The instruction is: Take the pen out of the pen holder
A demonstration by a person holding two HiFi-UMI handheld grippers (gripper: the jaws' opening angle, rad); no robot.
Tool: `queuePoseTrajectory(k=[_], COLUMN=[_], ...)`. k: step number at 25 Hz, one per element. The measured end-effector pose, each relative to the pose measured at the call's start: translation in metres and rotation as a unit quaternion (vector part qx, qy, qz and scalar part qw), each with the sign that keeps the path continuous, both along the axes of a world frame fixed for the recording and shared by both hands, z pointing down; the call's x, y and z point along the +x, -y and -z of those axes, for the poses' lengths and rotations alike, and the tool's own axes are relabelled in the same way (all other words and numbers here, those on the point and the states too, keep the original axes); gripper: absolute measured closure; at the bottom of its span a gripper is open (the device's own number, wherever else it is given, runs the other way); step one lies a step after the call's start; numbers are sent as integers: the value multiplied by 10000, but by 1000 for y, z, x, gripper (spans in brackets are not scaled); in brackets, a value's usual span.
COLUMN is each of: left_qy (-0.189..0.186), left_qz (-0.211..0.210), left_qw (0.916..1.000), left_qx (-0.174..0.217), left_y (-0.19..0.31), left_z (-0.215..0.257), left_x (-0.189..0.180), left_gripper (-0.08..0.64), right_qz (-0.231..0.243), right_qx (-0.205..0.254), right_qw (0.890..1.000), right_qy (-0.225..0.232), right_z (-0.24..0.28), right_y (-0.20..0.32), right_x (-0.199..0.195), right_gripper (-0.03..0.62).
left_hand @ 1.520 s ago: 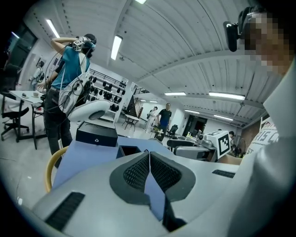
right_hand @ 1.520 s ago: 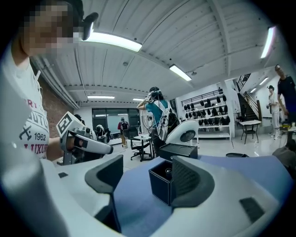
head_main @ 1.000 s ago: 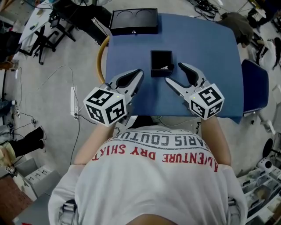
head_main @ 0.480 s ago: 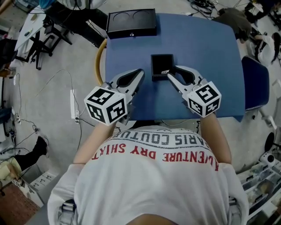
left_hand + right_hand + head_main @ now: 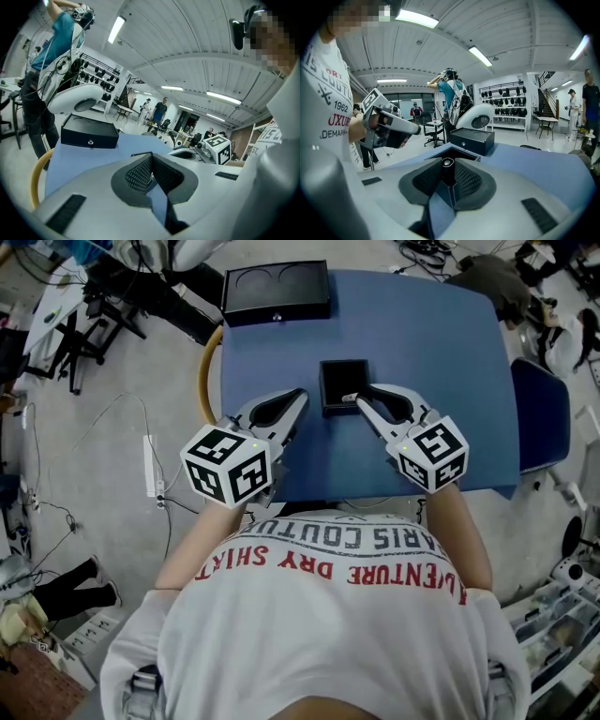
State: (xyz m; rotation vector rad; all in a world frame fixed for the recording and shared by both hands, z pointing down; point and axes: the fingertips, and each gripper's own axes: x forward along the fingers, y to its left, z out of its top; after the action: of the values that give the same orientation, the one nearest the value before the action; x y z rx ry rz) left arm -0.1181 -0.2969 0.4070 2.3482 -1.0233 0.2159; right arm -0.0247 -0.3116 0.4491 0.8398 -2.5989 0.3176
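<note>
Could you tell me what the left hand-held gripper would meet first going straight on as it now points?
Most likely the black pen holder, just ahead of the left hand-held gripper. It tilts down slightly, so the blue table might come first; depth is unclear.

**Black, square, open-topped pen holder** (image 5: 343,371): it stands upright near the middle of the blue desk (image 5: 450,352), with its dark mouth facing up toward you.

**Dark, slim pen with a pale round end** (image 5: 448,172): it stands nearly upright in the near right part of the pen holder, its pale end uppermost and above the rim. In your right gripper view the barrel sits between the mesh pads of your right tongs (image 5: 356,397), which are closing on it with a pad against each side.
</note>
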Motion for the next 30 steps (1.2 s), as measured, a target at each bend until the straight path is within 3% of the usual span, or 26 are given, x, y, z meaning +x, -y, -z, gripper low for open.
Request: queuePoseTrajectory(k=[15,30], left_qy=[-54,78], left_qz=[-9,288], left_qw=[10000,9989], left_qx=[26,353], left_y=[5,-22], left_z=[5,34], left_x=[3,15], left_gripper=[531,531], right_qz=[3,86], right_qx=[281,909], right_qw=[9996,9939], right_qy=[-72,620], right_z=[20,95], right_y=[5,-9], right_x=[2,23], right_gripper=[509,509])
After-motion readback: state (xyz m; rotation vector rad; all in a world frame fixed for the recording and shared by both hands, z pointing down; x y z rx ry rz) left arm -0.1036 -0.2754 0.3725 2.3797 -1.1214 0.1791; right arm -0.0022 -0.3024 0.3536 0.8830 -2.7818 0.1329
